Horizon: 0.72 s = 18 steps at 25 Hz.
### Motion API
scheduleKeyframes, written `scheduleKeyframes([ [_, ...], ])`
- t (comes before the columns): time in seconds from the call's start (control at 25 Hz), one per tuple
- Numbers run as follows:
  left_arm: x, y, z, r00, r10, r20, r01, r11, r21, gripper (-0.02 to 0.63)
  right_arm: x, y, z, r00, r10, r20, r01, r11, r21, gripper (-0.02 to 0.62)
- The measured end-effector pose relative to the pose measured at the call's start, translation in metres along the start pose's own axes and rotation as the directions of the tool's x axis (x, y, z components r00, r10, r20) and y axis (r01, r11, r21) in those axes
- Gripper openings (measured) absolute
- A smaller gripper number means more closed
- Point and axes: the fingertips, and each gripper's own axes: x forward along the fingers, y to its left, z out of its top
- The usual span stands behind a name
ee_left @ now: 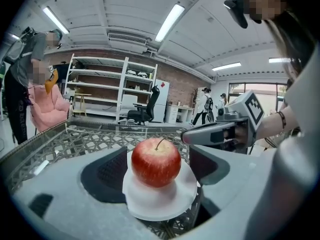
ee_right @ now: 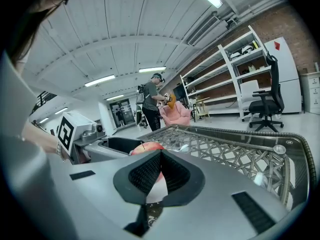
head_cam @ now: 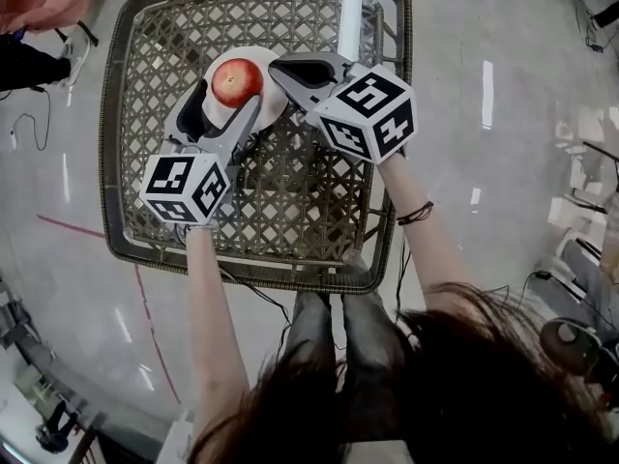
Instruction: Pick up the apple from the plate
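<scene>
Two tongs are in front of me over a woven lattice worktop (head_cam: 290, 191), both aimed at the far end where a small white plate (head_cam: 247, 52) sits. The apple (head_cam: 237, 81) rests on the middle of that plate, red with a yellowish patch, upright with its stem on top.

My left tongs (head_cam: 224, 112) are spread wide. In the left gripper view (ee_left: 156, 166) the apple (ee_left: 155, 161) stands right between the two dark pads, with a clear gap on each side, so neither pad touches it. The plate (ee_left: 160, 201) shows beneath it, its rim reaching across most of the gap between the pads.

My right tongs (head_cam: 276, 66) are pressed together with nothing pinched. In the right gripper view (ee_right: 159, 156) the ribbed pads meet at the tip, and the apple (ee_right: 145, 146) shows just past them, slightly to the left. From the head view that closed tip lies at the plate's right edge, just beside the apple; I cannot tell whether it touches the plate.

Each tool's marker cube, left (head_cam: 184, 187) and right (head_cam: 369, 114), sits over the worktop nearer to me.
</scene>
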Motion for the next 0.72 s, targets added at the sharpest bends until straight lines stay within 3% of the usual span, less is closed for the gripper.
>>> scheduleKeyframes([
  [0.44,0.016,-0.004,-0.002,0.998,-0.050,-0.045,0.054,0.994,0.091,0.403,0.000,-0.008,0.002,1.000,-0.007,0.005,0.007,1.000,0.002,0.009],
  [0.72,0.025,0.001,-0.005,0.997,-0.052,-0.060,0.058,0.993,0.100,0.408,0.001,-0.011,0.000,1.000,-0.010,0.002,0.010,1.000,0.001,0.009],
])
